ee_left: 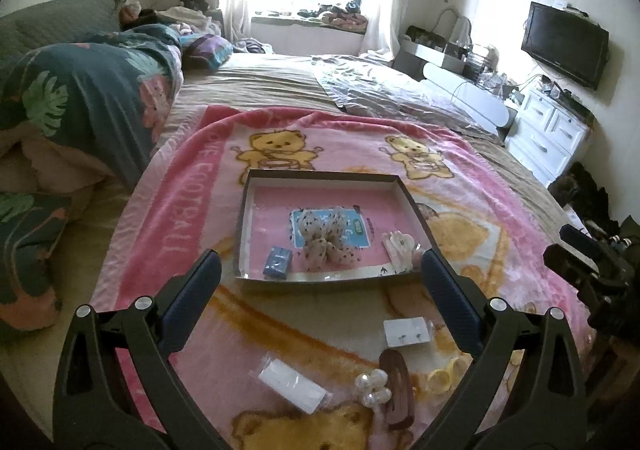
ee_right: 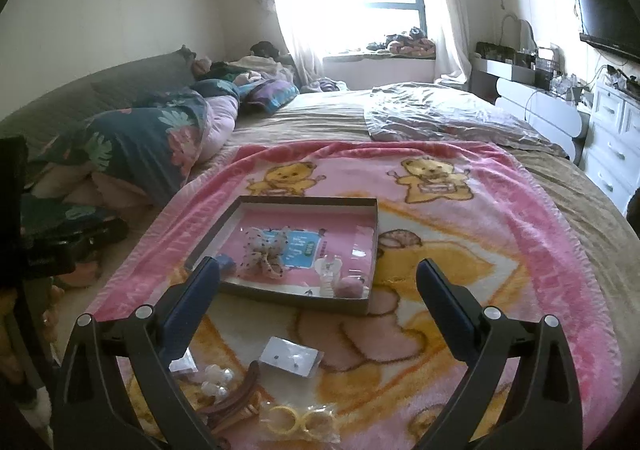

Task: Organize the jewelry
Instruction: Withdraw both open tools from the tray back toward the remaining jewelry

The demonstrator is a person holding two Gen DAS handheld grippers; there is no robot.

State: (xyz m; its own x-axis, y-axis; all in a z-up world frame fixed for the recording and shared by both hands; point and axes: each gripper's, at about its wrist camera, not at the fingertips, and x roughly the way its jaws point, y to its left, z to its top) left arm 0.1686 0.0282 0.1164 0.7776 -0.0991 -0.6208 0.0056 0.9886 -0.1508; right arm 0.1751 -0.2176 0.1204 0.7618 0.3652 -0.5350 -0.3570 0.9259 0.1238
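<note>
A shallow dark-rimmed box (ee_left: 246,206) (ee_right: 376,234) lies on the pink bear blanket. Inside it are a dotted mesh bow (ee_left: 326,238) (ee_right: 266,250), a small blue box (ee_left: 277,263), a pale claw clip (ee_left: 398,250) (ee_right: 328,274) and a pink piece (ee_right: 352,286). Loose on the blanket nearer me lie an earring card (ee_left: 406,332) (ee_right: 290,362), a pearl clip (ee_left: 374,390) (ee_right: 218,380), a brown hair clip (ee_left: 396,390) (ee_right: 236,398), yellow rings (ee_left: 442,378) (ee_right: 296,420) and a clear packet (ee_left: 292,384). My left gripper (ee_left: 320,278) and right gripper (ee_right: 318,282) both hover above these items, open and holding nothing.
The blanket (ee_left: 180,210) covers a wide bed with a floral duvet (ee_left: 88,98) bunched at the left. A white dresser (ee_left: 548,134) and a wall television (ee_left: 564,42) stand at the right. The right gripper's body (ee_left: 592,270) shows at the right edge of the left wrist view.
</note>
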